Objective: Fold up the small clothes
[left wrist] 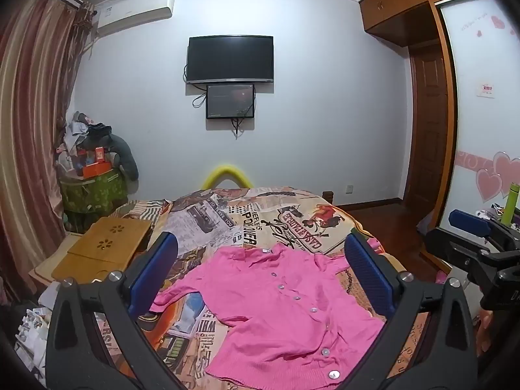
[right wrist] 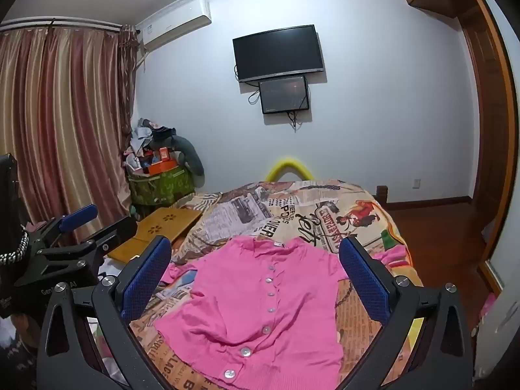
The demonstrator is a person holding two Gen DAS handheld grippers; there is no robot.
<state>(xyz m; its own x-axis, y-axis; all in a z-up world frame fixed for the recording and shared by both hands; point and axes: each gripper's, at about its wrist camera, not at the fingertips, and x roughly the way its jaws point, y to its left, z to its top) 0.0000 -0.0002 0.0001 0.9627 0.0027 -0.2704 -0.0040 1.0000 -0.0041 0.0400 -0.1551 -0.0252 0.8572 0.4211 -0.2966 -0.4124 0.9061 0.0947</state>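
Left wrist view showed the left claw with its blue-padded fingers spread as wide as they go, nothing between the pads and nothing touched. Framed between them lay the small pink knitted cardigan with pale round buttons, spread flat and front up on the bed covered by a newspaper-print quilt. Its collar pointed toward the far wall, its hem toward the camera, and one sleeve stretched out to the left. At the right edge of that view the right claw appeared side on, held above the bed's edge and apart from the garment.

Right wrist view showed the right claw equally wide open and empty, hovering over the cardigan's hem end without contact. The left claw stood at the left edge of that view, its pads parted. A light wooden folding tray lay on the bed left of the cardigan, well apart from it.
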